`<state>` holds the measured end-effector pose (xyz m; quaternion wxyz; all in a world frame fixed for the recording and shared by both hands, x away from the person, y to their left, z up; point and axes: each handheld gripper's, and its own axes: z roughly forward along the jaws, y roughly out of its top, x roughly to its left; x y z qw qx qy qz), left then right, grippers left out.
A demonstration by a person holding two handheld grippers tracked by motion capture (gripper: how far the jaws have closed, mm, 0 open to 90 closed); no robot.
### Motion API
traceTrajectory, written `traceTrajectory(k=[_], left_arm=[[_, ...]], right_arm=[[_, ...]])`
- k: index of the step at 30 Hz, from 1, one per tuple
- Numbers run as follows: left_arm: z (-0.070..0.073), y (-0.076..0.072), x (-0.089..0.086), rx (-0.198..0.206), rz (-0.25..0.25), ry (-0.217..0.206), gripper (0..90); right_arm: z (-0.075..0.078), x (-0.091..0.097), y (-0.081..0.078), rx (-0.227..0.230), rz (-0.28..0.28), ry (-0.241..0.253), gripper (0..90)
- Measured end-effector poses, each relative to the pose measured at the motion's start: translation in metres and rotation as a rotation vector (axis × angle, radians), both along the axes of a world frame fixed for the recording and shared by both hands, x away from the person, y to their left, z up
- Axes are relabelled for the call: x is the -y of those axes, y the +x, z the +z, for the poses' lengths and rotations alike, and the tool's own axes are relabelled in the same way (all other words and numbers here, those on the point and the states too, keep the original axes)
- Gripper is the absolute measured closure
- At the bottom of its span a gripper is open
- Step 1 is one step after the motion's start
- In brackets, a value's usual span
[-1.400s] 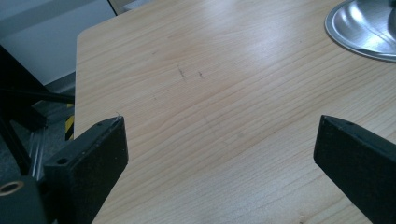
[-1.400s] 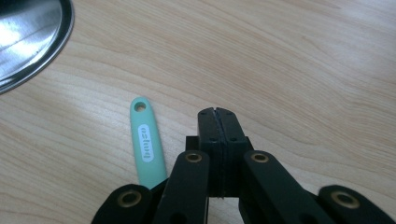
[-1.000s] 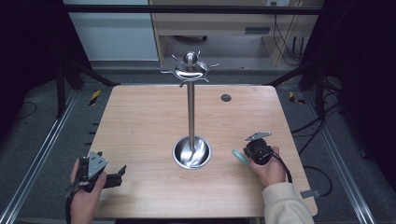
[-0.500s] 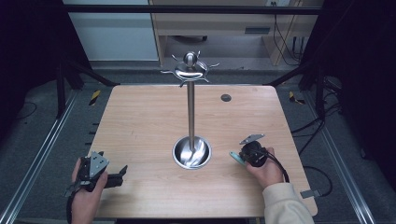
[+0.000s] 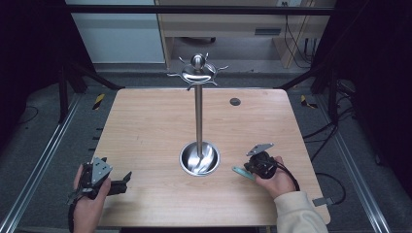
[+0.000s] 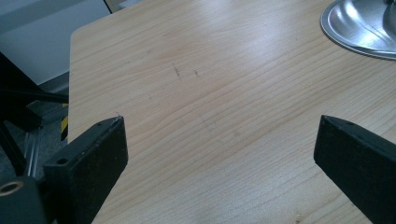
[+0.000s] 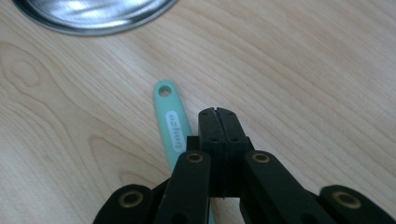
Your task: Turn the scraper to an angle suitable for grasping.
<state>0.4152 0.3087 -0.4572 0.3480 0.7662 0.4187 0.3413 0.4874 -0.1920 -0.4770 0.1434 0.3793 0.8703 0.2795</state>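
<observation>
A steel stand (image 5: 198, 116) rises from a round dish base (image 5: 199, 158) at the table's middle, with a ring of hooks at its top (image 5: 197, 72). A teal handle (image 7: 173, 121) with a hole at its end lies flat on the wood, right of the base (image 7: 93, 14). My right gripper (image 7: 217, 112) is shut, its jaws pressed together just beside and above that handle; the handle's far part runs under the gripper, hidden. In the high view the right gripper (image 5: 248, 169) points left at the teal handle (image 5: 240, 171). My left gripper (image 5: 124, 180) rests at the near left, open, nothing between its jaws (image 6: 219, 135).
The wooden table (image 5: 145, 126) has a small dark round disc (image 5: 235, 101) near its far edge. The dish base's rim (image 6: 364, 28) is ahead and right of the left gripper. Metal rails flank the table; a desk with cables stands behind.
My right gripper has shifted a little left and toward the near edge, staying shut by the teal handle. The left gripper has not moved.
</observation>
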Motion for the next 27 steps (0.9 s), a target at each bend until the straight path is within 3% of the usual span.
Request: traceTrajectory(k=[2,4,8,13,17,19,20,22,27], left_arm=[[0.0,-0.001,-0.002,-0.005,0.009,-0.013,2.7],[0.001,-0.003,-0.003,-0.006,0.016,-0.019,2.9],[0.009,-0.017,-0.009,0.034,0.026,-0.071,2.8],[0.005,-0.015,-0.01,0.016,0.032,-0.059,3.0],[0.003,-0.013,-0.011,0.003,0.041,-0.055,3.0],[0.004,-0.013,-0.011,0.004,0.04,-0.059,3.0],[0.005,-0.012,-0.011,0.013,0.04,-0.061,3.0],[0.006,-0.012,-0.01,0.024,0.047,-0.051,3.3],[0.004,-0.011,-0.011,0.01,0.047,-0.056,3.3]], right_arm=[[0.004,0.0,-0.001,0.006,0.012,0.011,90.0],[0.007,-0.002,-0.003,0.006,0.016,-0.021,90.0],[0.015,-0.004,-0.001,-0.025,0.03,-0.051,90.0],[0.04,-0.012,0.0,-0.034,0.066,-0.099,90.0],[0.053,-0.015,0.001,-0.072,0.099,-0.139,89.0],[0.054,-0.016,0.001,-0.082,0.097,-0.14,88.8],[0.055,-0.017,0.002,-0.098,0.11,-0.177,88.2],[0.056,-0.02,0.003,-0.109,0.116,-0.198,87.7],[0.052,-0.024,0.003,-0.139,0.132,-0.236,86.6]])
